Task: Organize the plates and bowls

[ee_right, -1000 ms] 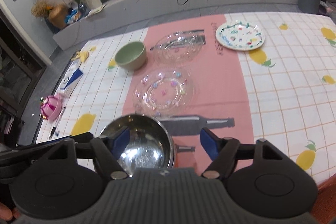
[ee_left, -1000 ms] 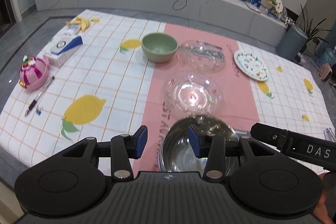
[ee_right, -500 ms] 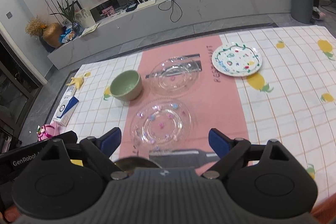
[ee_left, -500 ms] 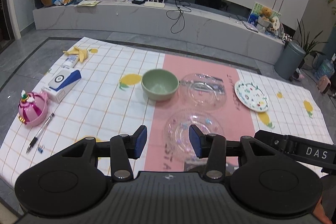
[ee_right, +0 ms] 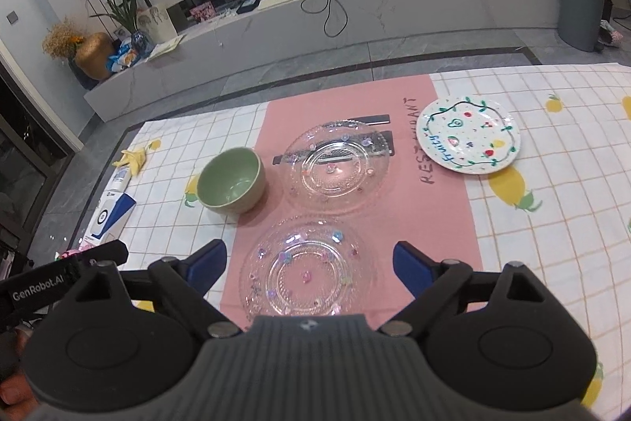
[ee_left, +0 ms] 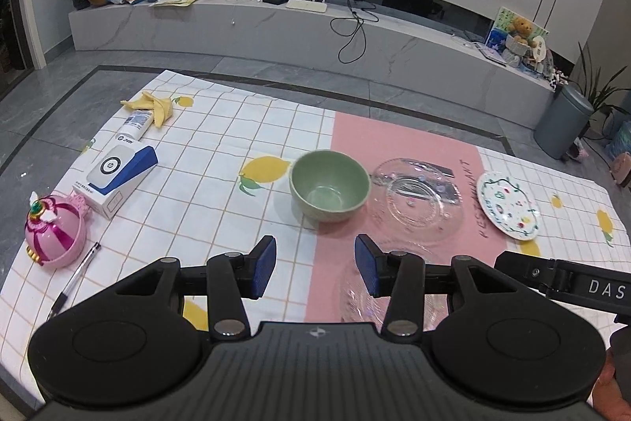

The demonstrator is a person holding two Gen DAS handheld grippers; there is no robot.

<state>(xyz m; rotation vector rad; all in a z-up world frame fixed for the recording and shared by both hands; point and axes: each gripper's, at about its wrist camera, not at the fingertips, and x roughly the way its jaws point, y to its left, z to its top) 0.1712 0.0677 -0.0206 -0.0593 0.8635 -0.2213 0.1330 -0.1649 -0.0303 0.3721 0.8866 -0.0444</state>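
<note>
both empty: right claw (ee_right: pixel 308 261) just spread wide above glass plate (ee_right: pixel 307 273), left claw (ee_left: pixel 314 266) half open

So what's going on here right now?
A person holds two grippers over the tablecloth, both empty. The right gripper is open above the near glass plate, its jaws having just been opening. The left gripper is open too. The green bowl, far glass plate and painted plate lie separate, unstacked.

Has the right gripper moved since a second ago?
Yes. The right gripper has pulled back toward the near edge of the tablecloth; it now frames the near glass plate, and the steel bowl is out of view.
</note>
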